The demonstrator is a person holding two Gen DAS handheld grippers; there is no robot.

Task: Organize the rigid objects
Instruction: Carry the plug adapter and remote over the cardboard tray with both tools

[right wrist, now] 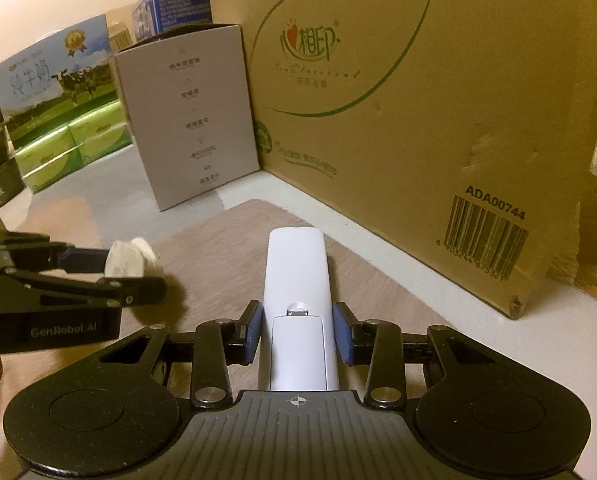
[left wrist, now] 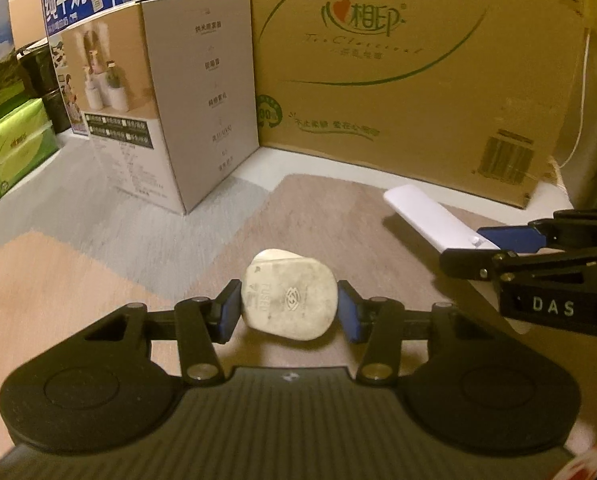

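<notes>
1. Fused plug (left wrist: 288, 298): off-white, scuffed, rounded-triangular body, flat marked face up, clamped at its sides, raised left of the big cardboard box (left wrist: 418, 72).
2. Remote control (right wrist: 297, 300): white, slim, battery cover up, lengthwise toward that box, pinched near its rear.

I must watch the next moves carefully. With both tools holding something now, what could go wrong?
1. The left tool holds the white plug by its rounded sides, so the plug may twist or slip.
2. The right tool grips the long remote near one end; it could tilt or hit the cardboard box.

Both tools, left (left wrist: 289, 312) and right (right wrist: 297, 334), clamped, angled downward.
</notes>
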